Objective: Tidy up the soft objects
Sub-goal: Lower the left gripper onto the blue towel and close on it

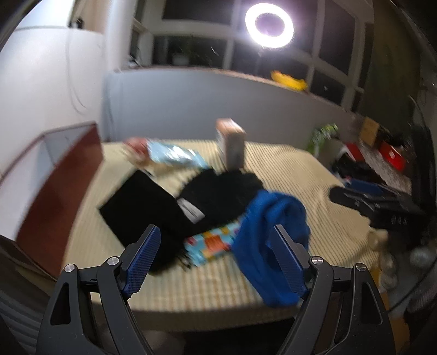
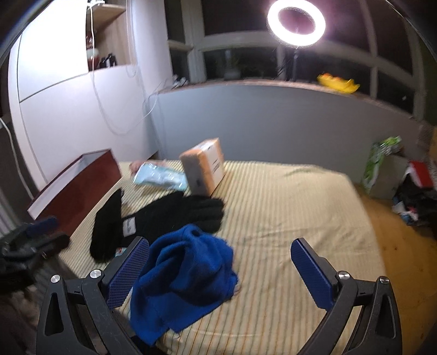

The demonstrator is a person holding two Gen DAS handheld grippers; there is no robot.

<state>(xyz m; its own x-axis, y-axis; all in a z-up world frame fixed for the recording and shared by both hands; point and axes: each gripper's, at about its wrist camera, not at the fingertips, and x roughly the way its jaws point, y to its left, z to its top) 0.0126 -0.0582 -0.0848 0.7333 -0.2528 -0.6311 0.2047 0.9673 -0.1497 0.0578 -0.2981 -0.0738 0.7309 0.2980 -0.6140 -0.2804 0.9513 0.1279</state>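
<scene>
A crumpled blue cloth (image 1: 269,245) lies near the front edge of the striped bed (image 1: 286,163); it also shows in the right wrist view (image 2: 185,275). Black garments (image 1: 191,202) lie behind it, also in the right wrist view (image 2: 164,218). A colourful patterned item (image 1: 211,243) pokes out between them. My left gripper (image 1: 218,240) is open and empty above the bed's front edge, its right finger beside the blue cloth. My right gripper (image 2: 220,258) is open and empty, with the blue cloth next to its left finger. The left gripper shows at the left of the right wrist view (image 2: 32,240).
A red-brown open box (image 2: 79,183) stands at the bed's left side. A cardboard box (image 2: 204,166) and a light-blue packet (image 2: 158,176) sit at the back. Clutter (image 2: 409,191) lies on the floor to the right. A ring light (image 2: 296,21) glares above.
</scene>
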